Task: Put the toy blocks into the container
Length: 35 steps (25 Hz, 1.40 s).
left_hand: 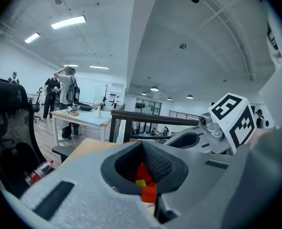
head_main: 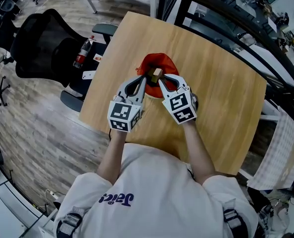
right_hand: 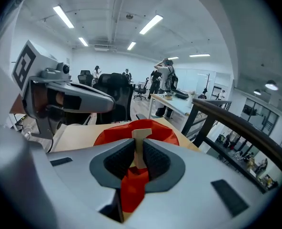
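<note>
A red container (head_main: 157, 63) sits on the wooden table (head_main: 216, 98), just ahead of both grippers. My right gripper (head_main: 159, 78) is shut on a tan wooden block (head_main: 157, 74) and holds it upright over the container's near rim. In the right gripper view the block (right_hand: 142, 135) stands between the pads, with the red container (right_hand: 110, 135) behind it. My left gripper (head_main: 143, 80) sits beside it at the rim, its tips together and empty. Past the left gripper (left_hand: 142, 144), red (left_hand: 142, 172) and yellow-green (left_hand: 140, 182) blocks lie inside the container.
A black office chair (head_main: 45, 41) and a red bottle (head_main: 81, 54) stand left of the table. A dark railing (head_main: 226, 24) runs along the far right side. People stand at a desk (left_hand: 79, 116) far off.
</note>
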Tool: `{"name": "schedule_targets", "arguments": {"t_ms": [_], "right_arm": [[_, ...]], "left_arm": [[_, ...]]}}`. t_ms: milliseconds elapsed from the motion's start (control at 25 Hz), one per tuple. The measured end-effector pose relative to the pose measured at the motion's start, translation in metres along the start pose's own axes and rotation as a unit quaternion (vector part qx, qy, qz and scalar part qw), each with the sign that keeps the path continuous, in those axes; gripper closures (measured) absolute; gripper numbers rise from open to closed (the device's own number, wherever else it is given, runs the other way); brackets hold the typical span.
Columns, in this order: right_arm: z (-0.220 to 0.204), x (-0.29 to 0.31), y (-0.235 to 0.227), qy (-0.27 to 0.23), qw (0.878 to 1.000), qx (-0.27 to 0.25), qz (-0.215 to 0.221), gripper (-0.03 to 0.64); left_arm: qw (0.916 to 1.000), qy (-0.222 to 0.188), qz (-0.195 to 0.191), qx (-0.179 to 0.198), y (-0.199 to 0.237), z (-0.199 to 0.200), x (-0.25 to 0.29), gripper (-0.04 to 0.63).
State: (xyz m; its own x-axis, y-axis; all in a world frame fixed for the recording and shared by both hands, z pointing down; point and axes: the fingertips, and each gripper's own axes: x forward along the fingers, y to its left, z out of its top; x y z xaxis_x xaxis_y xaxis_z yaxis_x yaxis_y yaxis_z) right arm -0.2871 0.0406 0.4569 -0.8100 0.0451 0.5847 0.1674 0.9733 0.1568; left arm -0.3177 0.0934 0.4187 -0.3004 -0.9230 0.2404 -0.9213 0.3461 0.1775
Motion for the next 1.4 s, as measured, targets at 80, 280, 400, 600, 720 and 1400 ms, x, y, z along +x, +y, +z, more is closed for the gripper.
{"name": "schedule_targets", "arguments": {"t_ms": [80,280,400,600,720,1400], "right_arm": [[-0.003,0.001,-0.003,0.010,1.000,0.000,0.004,0.558],[0.001,0.015,-0.011,0.014,1.000,-0.004,0.017,0.558],[0.005,0.018,-0.011,0.003,1.000,-0.008,0.017,0.557],[0.008,0.007,-0.012,-0.005,1.000,-0.005,0.007,0.557],[0.006,-0.002,-0.016,-0.010,1.000,0.001,-0.007,0.557],[-0.050,-0.208,-0.059,-0.137,0.953,0.143,-0.231,0.581]], "left_arm": [[1.0000,0.005,-0.002,-0.003,-0.001,-0.002,0.005,0.581],[0.9999,0.011,-0.006,-0.012,0.005,-0.005,0.025,0.581],[0.9998,0.011,-0.008,-0.013,0.009,-0.006,0.030,0.581],[0.9999,0.005,-0.012,-0.010,0.004,0.001,0.029,0.581],[0.9998,0.001,-0.018,-0.007,-0.001,0.004,0.030,0.581],[0.9866,-0.036,-0.149,0.055,-0.190,0.027,0.026,0.581]]}}
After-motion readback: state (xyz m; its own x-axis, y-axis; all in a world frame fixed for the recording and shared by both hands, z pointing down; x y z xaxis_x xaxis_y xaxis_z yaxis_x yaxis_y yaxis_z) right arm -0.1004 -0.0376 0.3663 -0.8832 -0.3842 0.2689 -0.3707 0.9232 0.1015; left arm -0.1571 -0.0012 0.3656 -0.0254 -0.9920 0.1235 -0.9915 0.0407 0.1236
